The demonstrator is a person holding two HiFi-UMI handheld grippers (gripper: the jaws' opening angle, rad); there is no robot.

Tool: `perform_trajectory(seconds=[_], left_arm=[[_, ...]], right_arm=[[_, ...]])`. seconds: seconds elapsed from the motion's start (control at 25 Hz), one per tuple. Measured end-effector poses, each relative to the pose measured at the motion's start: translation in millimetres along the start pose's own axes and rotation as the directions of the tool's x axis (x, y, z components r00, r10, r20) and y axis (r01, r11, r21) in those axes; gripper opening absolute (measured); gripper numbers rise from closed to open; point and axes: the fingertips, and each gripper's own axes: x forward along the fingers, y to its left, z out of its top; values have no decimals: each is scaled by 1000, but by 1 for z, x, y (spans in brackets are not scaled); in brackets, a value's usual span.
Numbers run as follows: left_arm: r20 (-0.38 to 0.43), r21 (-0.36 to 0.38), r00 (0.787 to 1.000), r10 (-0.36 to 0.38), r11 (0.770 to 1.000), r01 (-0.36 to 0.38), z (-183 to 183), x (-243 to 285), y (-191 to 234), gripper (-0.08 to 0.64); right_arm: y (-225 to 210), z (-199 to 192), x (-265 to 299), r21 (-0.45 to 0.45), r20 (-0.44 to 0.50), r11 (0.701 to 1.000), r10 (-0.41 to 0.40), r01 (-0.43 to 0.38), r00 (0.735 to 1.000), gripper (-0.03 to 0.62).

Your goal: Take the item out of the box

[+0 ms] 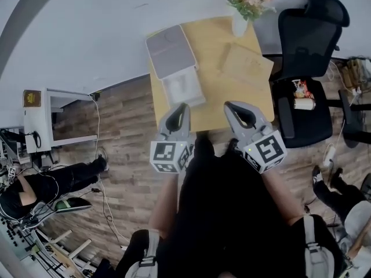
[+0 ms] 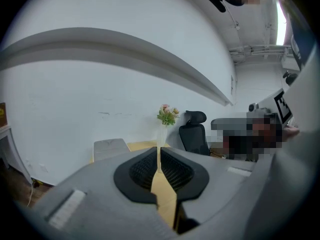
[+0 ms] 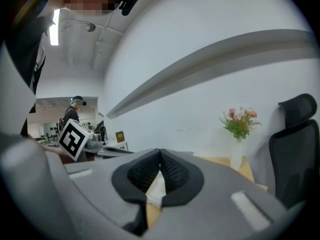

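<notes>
Left gripper (image 1: 181, 108) and right gripper (image 1: 233, 106) are hovering over the table's (image 1: 226, 91) near edge, jaws pressing together, empty. Box (image 1: 184, 87) is sitting open at the left edge (lid (image 1: 170, 51) flipped back).

Overhead and low views, shared table (image 1: 215, 50)

An open white box (image 1: 169, 89) lies on the wooden table (image 1: 232, 94).

A flower vase (image 1: 239, 25) tops the wooden table (image 1: 213, 46) beside a black chair (image 1: 306, 39).
</notes>
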Motion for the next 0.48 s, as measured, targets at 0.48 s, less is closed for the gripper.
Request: perform_trajectory(seconds=[0.48], left_arm=[[-62,-1,991,-119,993,119,-15,44,52,14]], right_arm=[[-12,-4,77,50,-57,995,-82,84,995,3]])
